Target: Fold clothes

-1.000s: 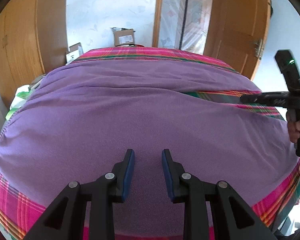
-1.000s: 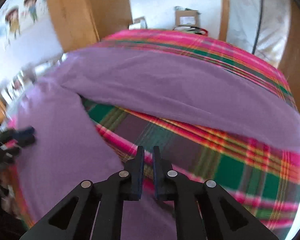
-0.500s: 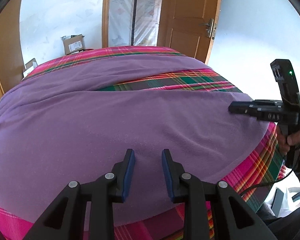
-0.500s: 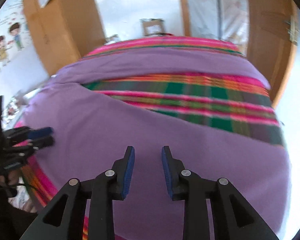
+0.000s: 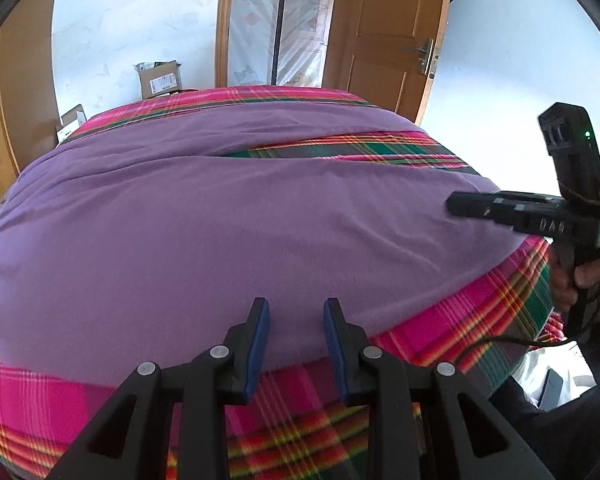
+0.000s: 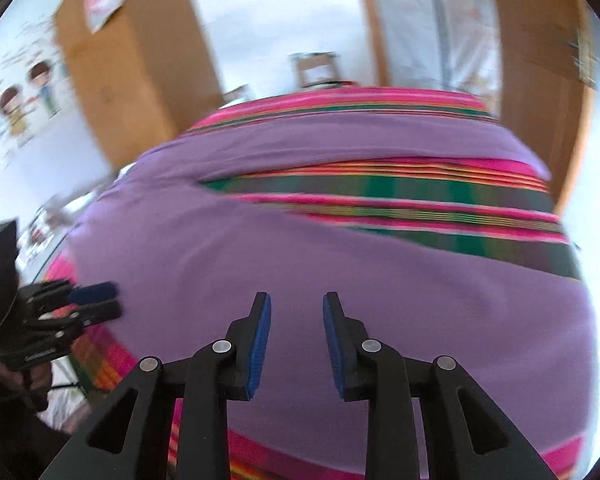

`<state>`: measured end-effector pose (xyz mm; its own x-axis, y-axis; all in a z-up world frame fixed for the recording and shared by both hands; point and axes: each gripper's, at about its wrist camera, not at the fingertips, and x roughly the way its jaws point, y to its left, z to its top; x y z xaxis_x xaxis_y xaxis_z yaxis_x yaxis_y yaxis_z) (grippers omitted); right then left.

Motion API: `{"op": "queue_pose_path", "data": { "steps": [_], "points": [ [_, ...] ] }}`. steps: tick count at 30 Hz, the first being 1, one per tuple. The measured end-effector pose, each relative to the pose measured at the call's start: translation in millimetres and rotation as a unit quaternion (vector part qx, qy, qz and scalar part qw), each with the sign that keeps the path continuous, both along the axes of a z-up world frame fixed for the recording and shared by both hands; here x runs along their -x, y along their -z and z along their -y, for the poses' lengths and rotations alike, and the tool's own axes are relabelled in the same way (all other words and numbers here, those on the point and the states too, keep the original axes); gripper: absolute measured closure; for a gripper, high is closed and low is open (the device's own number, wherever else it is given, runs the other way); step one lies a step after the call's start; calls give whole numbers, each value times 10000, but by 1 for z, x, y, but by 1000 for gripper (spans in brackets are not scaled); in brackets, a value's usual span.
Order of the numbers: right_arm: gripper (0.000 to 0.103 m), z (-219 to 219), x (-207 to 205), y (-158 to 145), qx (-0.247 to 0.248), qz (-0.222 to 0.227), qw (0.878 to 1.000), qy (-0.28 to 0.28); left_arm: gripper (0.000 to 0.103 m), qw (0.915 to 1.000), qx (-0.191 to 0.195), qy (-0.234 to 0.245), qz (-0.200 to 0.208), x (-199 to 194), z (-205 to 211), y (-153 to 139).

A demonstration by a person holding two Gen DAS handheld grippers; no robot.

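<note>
Left wrist view is showing the left tongs (image 5: 295,328) hanging open and empty just above the near edge of the purple cloth (image 5: 220,232), which is lying spread over a bed covered by a plaid blanket (image 5: 480,320). The cloth is running with its long axis from left to right across the bed, and one part of it is lying farther back, so a wedge of plaid is showing between the two purple parts. The near hem is lying just ahead of both tongs, and the pink plaid border is showing below it. In the right wrist view, which is blurred, the right tongs (image 6: 296,328) are opening with nothing between the pads, and they are pointing down at the purple cloth (image 6: 340,272) near its near edge. The left tongs (image 6: 96,302) are appearing there at the left side, close to the left end of the cloth. I am judging that each hand is nearer to its own end of the hem, so the coming grasp is probably needing both tongs to come down on this near edge.
</note>
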<state>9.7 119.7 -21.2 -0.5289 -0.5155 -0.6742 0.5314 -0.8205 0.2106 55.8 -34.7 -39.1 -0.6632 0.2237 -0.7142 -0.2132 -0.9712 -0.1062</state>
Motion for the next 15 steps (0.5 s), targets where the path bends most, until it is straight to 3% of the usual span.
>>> {"op": "queue_pose_path", "data": {
  "steps": [5,10,15],
  "points": [
    [75,23,-3,8,-90,18,9995,-289,75,9988,17,-484,-120,-4,23,-7],
    [75,16,-4,8,-116,9,9998,-140,75,9938,106,-1104,-39,4,55,-5],
    [74,8,1,12,-163,115,9998,60,75,9900,74,-1410,42,13,70,-3]
  ]
}}
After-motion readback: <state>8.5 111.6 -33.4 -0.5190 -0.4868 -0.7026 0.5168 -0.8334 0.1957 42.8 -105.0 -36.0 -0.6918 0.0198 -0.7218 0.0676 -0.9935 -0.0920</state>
